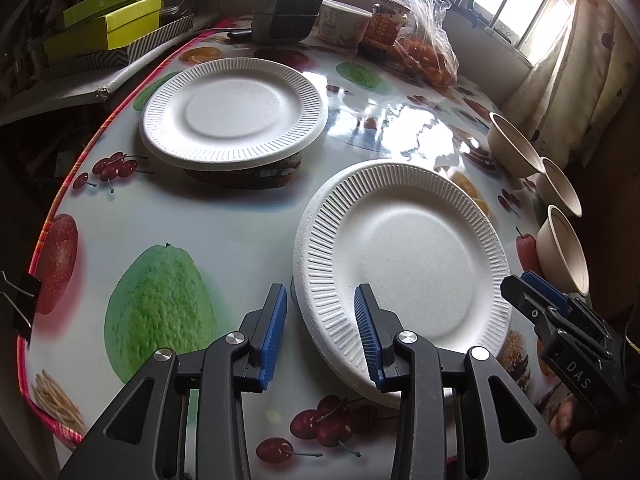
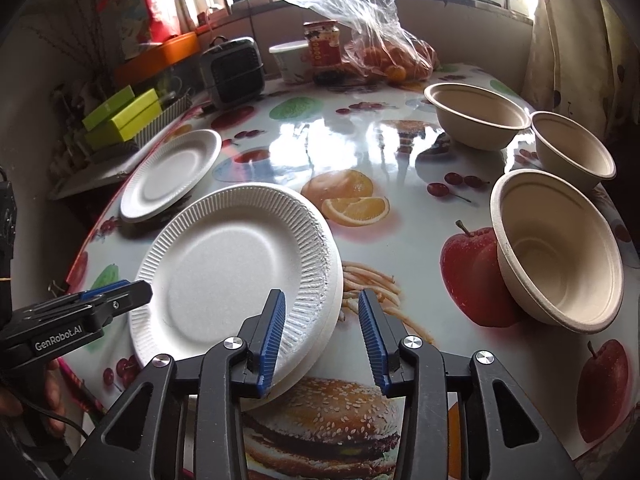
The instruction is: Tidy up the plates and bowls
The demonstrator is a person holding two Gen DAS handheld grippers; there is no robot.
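Observation:
A white foam plate (image 1: pixel 404 256) lies tilted on top of another plate near the table's front; it also shows in the right wrist view (image 2: pixel 224 280). A second white plate (image 1: pixel 234 114) lies farther back at the left (image 2: pixel 170 174). Three beige paper bowls (image 2: pixel 560 252) (image 2: pixel 478 120) (image 2: pixel 572 150) stand in a row at the right. My left gripper (image 1: pixel 320 332) is open, its jaws either side of the near plate's left rim. My right gripper (image 2: pixel 322 340) is open, its jaws either side of that plate's right rim.
The table (image 2: pixel 360 152) has a glossy fruit-print cover. At the back stand a small dark fan heater (image 2: pixel 232 70), a white cup (image 2: pixel 290 60), a red jar (image 2: pixel 322 50) and a plastic bag of oranges (image 2: pixel 384 52). Green boxes (image 1: pixel 108 20) lie beyond the left edge.

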